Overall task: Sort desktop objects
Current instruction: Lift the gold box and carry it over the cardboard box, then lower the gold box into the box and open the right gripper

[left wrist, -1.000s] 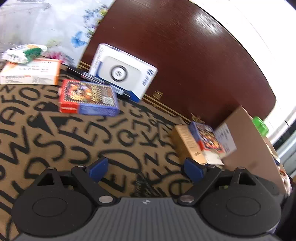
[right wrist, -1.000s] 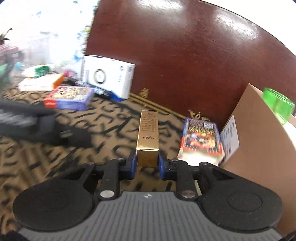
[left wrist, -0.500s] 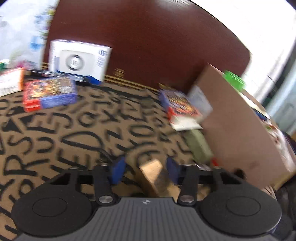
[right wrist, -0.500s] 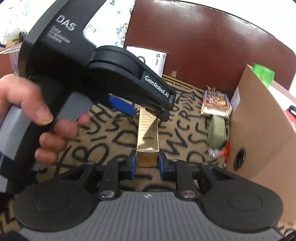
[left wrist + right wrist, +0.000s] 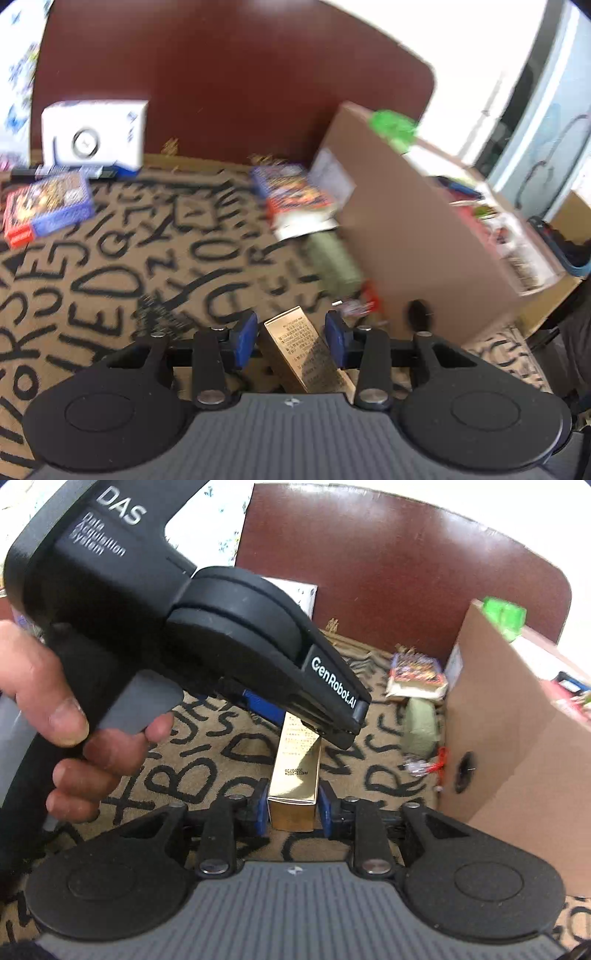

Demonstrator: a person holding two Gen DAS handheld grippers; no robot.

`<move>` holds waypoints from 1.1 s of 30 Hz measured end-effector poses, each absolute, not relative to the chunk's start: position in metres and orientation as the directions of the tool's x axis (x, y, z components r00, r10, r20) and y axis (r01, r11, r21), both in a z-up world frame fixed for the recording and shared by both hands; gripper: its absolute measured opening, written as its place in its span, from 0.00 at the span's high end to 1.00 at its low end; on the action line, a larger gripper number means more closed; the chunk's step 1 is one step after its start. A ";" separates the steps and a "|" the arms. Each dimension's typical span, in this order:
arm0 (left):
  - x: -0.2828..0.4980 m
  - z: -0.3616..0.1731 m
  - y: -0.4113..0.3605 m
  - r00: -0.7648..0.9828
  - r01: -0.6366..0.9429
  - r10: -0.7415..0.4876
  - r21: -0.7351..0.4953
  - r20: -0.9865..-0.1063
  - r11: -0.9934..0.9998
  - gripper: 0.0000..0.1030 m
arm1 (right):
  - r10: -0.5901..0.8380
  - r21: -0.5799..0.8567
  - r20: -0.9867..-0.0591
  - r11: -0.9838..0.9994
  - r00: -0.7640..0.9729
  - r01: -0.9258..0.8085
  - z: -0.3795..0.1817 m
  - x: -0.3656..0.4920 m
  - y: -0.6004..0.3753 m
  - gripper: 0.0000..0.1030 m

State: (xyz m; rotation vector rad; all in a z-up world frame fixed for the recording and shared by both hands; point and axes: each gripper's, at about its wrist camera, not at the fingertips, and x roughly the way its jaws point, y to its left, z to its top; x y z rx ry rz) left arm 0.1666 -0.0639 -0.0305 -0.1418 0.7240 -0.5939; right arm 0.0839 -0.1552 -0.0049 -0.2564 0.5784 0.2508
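Above the letter-patterned mat (image 5: 207,775), a slim gold box (image 5: 295,775) passed between hands. The right gripper (image 5: 291,806) held its near end, loosening slightly. The left gripper (image 5: 290,338) had just narrowed around its far end, apparently taking over; firm contact was unclear.

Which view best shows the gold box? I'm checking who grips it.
The right wrist view: the gold box shows at nearly full length, between the right gripper jaws. The left wrist view shows one blurred end between the left gripper pads, gaps visible.
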 end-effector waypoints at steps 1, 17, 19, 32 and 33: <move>0.161 -0.026 -0.067 0.599 0.476 -0.567 -0.318 -0.565 0.820 0.59 | 0.152 -0.172 -0.553 0.941 0.819 -0.291 -0.002 0.079 -0.158 0.75; 0.084 0.055 -0.153 0.712 0.583 -0.609 -0.189 -0.349 0.790 0.61 | 0.030 -0.263 -0.287 0.959 0.957 -0.109 0.056 0.008 -0.224 0.76; 0.089 0.063 -0.171 0.685 0.614 -0.644 -0.204 -0.342 0.762 0.61 | -0.001 -0.240 -0.262 0.969 0.965 -0.064 0.060 0.007 -0.244 0.77; 0.136 0.060 -0.342 0.535 0.738 -0.756 -0.227 -0.378 0.636 0.67 | -0.267 -0.089 -0.219 0.963 0.938 0.253 0.067 0.048 -0.391 0.77; 0.141 0.057 -0.343 0.532 0.735 -0.761 -0.243 -0.371 0.633 0.59 | -0.283 -0.101 -0.229 0.959 0.931 0.266 0.066 0.054 -0.397 0.77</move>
